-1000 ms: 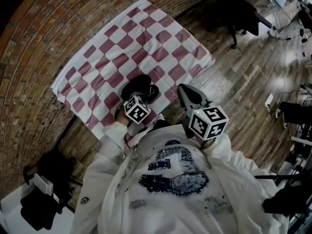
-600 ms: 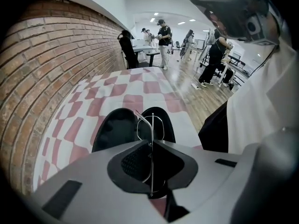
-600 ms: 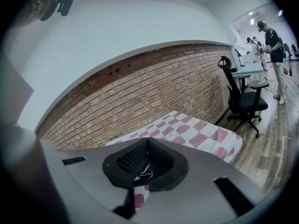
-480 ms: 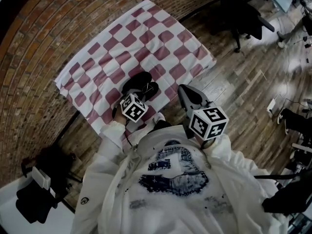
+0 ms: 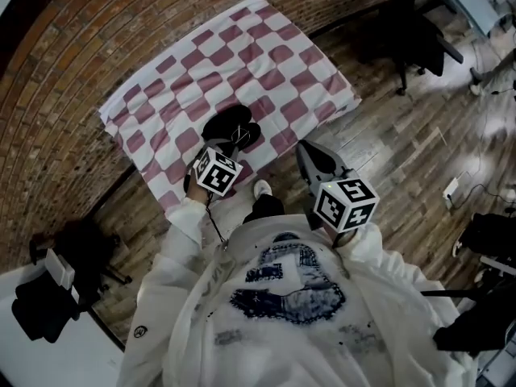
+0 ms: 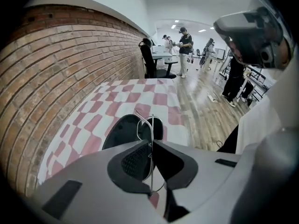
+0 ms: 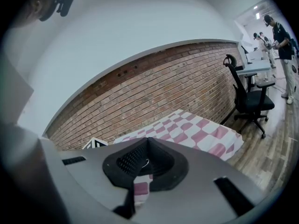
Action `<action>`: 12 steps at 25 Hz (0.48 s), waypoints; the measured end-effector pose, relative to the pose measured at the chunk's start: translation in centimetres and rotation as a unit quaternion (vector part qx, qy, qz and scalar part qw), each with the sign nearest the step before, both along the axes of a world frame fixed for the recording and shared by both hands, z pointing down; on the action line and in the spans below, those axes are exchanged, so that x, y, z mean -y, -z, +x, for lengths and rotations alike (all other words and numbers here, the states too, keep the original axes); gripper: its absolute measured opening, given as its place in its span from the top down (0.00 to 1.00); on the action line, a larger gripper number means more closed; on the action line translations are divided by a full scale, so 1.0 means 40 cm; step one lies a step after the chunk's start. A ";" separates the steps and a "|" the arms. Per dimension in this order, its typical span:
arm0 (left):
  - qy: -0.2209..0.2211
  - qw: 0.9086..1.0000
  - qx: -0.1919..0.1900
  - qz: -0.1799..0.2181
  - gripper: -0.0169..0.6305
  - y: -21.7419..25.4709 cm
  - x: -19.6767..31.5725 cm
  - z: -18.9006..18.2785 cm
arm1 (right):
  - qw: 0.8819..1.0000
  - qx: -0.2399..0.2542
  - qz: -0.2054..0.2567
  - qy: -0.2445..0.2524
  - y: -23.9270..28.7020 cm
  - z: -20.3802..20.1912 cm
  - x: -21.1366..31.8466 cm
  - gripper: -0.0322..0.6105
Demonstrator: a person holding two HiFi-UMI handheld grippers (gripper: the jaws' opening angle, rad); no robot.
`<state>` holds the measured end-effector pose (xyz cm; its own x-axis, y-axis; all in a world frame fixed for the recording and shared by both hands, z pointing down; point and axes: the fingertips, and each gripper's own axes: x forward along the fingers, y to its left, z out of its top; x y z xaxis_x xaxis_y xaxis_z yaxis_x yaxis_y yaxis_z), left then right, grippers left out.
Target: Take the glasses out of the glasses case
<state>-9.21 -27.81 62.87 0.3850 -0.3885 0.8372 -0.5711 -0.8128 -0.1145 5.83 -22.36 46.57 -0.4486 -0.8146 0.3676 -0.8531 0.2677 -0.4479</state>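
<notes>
A: Metal wire sits between the jaws of our left gripper (image 6: 150,146). They are clamped on the thin frame of the glasses (image 6: 145,125), which stand edge-on with one lens ring showing past the tips.

B: Why do we pinch them at the frame and not the lens?

A: We judge that the frame gives the pads something firm to press on and keeps the glass unmarked. Edge-on, the glasses also slip out of a narrow shell more easily.

B: And where is the glasses case (image 6: 122,130)?

A: Just beyond the tips. It is black, lying open on the checked cloth (image 6: 140,92). The glasses seem to hang just over it, though we cannot tell whether they are fully clear.

B: What about our right gripper (image 7: 146,143)?

A: Its jaws are closed together on nothing. It hangs to the right of the case, off the cloth's edge and over the wooden floor (image 5: 403,151). We think it waits there so it doesn't crowd the pull.

B: So what is left for us to do?

A: We need to set the glasses down beside the case.
</notes>
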 end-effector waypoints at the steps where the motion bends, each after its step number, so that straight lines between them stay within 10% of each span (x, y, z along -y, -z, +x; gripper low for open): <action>1: 0.010 1.000 -0.003 0.003 0.91 0.010 -0.010 0.000 | 1.000 0.001 0.000 0.004 0.000 0.002 -0.014 0.93; 12: 0.097 0.993 -0.051 0.050 0.91 0.135 -0.161 0.030 | 0.999 0.009 0.011 0.043 0.006 0.049 -0.186 0.93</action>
<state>-8.00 -21.38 57.47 0.3749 -0.5425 0.7518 -0.7286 -0.6738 -0.1228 7.78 -14.92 46.32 -0.5229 -0.7811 0.3413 -0.8187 0.3488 -0.4561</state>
